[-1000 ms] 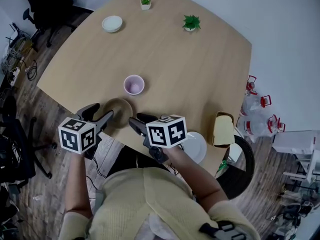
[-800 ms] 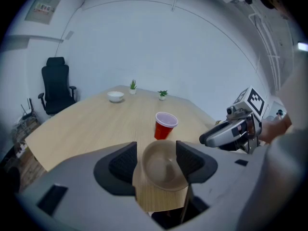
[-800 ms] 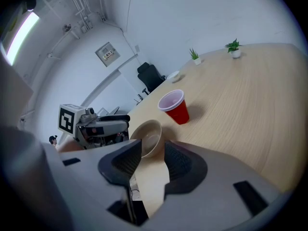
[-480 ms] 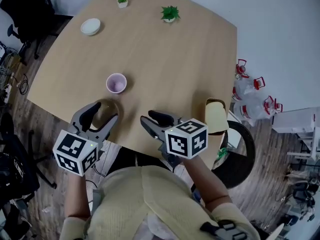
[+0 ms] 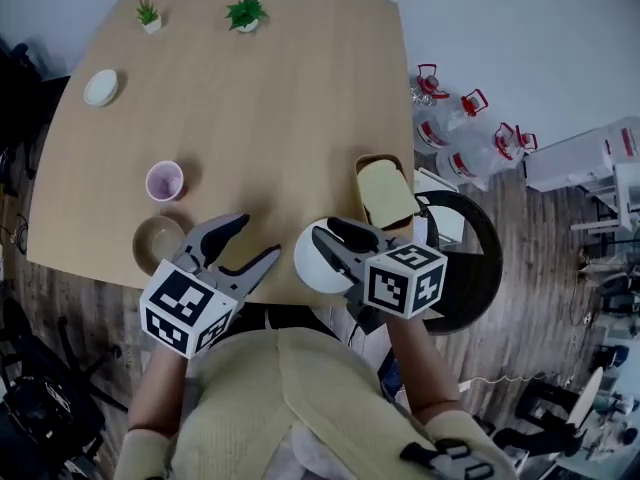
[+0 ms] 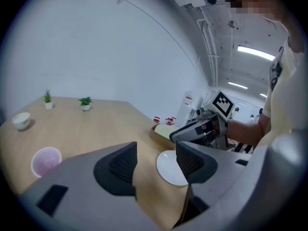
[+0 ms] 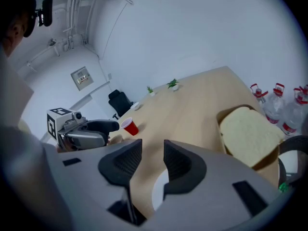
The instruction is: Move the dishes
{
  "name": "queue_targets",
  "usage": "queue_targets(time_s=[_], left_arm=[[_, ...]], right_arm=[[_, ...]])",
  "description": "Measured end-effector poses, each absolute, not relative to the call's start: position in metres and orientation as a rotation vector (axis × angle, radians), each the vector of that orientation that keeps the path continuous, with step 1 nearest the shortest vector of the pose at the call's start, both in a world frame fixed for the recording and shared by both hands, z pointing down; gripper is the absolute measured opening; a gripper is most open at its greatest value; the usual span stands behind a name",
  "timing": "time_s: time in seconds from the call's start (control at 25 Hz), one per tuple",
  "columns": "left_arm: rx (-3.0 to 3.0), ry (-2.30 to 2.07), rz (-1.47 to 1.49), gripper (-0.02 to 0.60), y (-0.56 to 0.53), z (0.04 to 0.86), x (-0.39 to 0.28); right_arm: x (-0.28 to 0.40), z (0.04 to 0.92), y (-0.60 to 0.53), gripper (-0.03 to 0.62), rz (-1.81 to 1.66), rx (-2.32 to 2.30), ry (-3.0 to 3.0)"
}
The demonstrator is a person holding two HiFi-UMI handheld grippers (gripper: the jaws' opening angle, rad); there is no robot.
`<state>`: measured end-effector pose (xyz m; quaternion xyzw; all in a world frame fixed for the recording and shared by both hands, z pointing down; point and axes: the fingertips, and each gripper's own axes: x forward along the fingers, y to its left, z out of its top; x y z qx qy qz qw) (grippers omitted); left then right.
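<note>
On the wooden table (image 5: 270, 108) a white plate (image 5: 312, 259) lies at the near edge, partly under my right gripper (image 5: 331, 239). That gripper is open; its jaws have just closed a little, with nothing between them. In the right gripper view the plate (image 7: 159, 192) shows below the pads. My left gripper (image 5: 252, 240) hangs open and empty between a brown bowl (image 5: 157, 240) and the plate. A pink cup (image 5: 164, 181) and a small white bowl (image 5: 101, 87) stand further left. In the left gripper view the plate (image 6: 171, 168) lies just past the jaws.
A yellow toast-shaped dish (image 5: 385, 191) overhangs the table's right edge above a black chair (image 5: 467, 258). Two small potted plants (image 5: 246, 13) stand at the far edge. Water jugs (image 5: 445, 96) sit on the floor to the right.
Both grippers have swung right along the near edge, away from the brown bowl and over to the white plate. The head view has turned right with them.
</note>
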<state>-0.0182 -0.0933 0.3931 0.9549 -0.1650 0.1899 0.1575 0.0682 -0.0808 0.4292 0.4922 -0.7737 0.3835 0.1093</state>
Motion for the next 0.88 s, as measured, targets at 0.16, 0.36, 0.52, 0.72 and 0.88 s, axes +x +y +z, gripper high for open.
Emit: queue_targets(time_s=[0.16, 0.36, 0.52, 0.72, 0.88], left_arm=[[2.725, -0.314, 0.603, 0.258, -0.076, 0.411, 0.021], [2.676, -0.175, 0.689, 0.258, -0.054, 0.435, 0.054], [2.639, -0.132, 0.770, 0.258, -0.043, 0.457, 0.069], [2.587, -0.119, 0.861, 0.258, -0.032, 0.485, 0.075], [2.550, -0.133, 0.881, 0.258, -0.032, 0.497, 0.074]], right_arm=[[0.107, 0.440, -0.056, 0.152, 1.171, 1.578, -2.193], [0.150, 0.459, -0.015, 0.152, 1.219, 1.716, -2.064], [0.176, 0.479, 0.011, 0.152, 1.293, 1.796, -1.981], [0.182, 0.501, 0.028, 0.152, 1.367, 1.812, -1.940], [0.182, 0.515, 0.032, 0.152, 1.416, 1.809, -1.928]])
